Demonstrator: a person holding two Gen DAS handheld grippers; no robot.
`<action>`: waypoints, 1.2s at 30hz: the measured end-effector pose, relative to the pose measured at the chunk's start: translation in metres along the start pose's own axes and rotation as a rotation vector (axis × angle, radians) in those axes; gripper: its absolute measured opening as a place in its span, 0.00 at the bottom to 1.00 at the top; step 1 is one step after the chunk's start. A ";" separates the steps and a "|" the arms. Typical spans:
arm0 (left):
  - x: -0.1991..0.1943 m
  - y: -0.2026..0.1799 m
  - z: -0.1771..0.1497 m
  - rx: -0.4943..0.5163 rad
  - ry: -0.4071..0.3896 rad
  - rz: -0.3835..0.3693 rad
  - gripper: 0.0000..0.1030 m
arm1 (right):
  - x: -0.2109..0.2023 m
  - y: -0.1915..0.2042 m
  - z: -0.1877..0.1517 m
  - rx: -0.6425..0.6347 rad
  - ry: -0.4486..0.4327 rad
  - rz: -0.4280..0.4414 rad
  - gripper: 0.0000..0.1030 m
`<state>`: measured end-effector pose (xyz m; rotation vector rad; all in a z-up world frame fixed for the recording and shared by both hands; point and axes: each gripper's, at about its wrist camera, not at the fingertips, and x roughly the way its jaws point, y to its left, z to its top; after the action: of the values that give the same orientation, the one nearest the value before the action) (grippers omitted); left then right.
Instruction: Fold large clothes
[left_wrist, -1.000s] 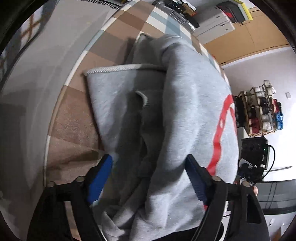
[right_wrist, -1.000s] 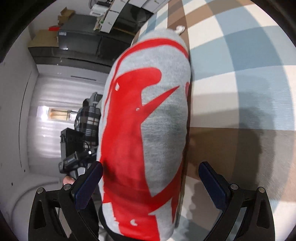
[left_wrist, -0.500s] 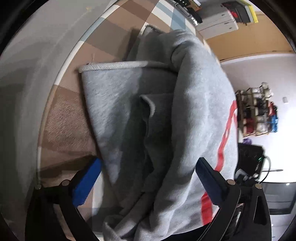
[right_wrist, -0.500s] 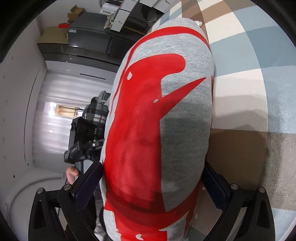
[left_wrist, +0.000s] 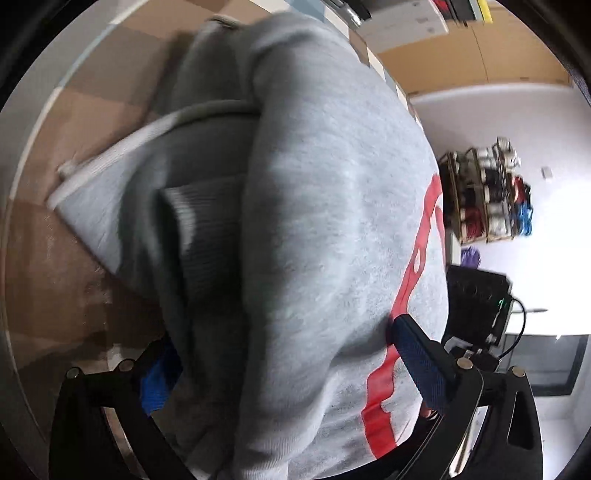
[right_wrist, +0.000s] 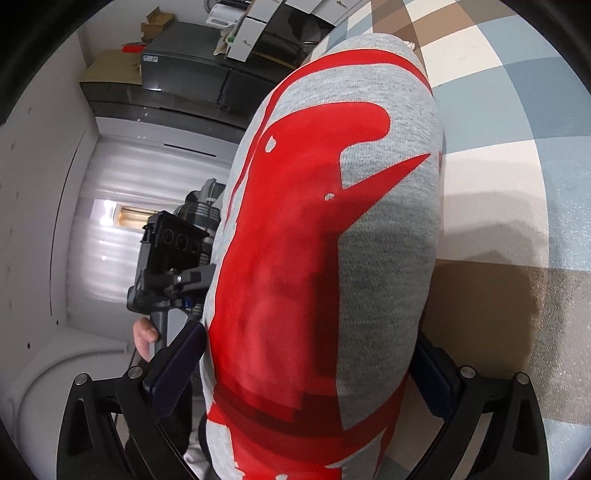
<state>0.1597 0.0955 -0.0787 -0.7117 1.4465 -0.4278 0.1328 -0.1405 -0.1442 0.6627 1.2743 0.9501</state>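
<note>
Since the left tool (left_wrist: 280, 365) spread wide a second ago, its jaws straddle the folded sweatshirt (left_wrist: 332, 221) loosely; right tool (right_wrist: 306, 365) likewise apart around it. Fold looks released.

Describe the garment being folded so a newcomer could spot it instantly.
On the checked brown, blue and cream cloth surface lies one bulky folded bundle: a grey sweatshirt. It is the only garment there, and a big red graphic printed across its top sets it apart.
</note>
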 end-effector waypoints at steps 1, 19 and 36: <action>0.001 -0.001 0.001 0.004 0.008 -0.002 0.98 | 0.002 0.002 0.001 0.000 0.000 -0.002 1.00; -0.001 0.002 -0.004 -0.006 0.036 -0.046 0.98 | 0.012 0.014 -0.004 0.005 -0.006 -0.061 1.00; 0.019 -0.029 -0.022 0.177 0.136 -0.114 0.98 | -0.017 0.015 -0.031 -0.005 0.021 -0.024 0.83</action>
<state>0.1440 0.0574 -0.0731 -0.6334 1.4784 -0.6954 0.0986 -0.1506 -0.1294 0.6340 1.2955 0.9428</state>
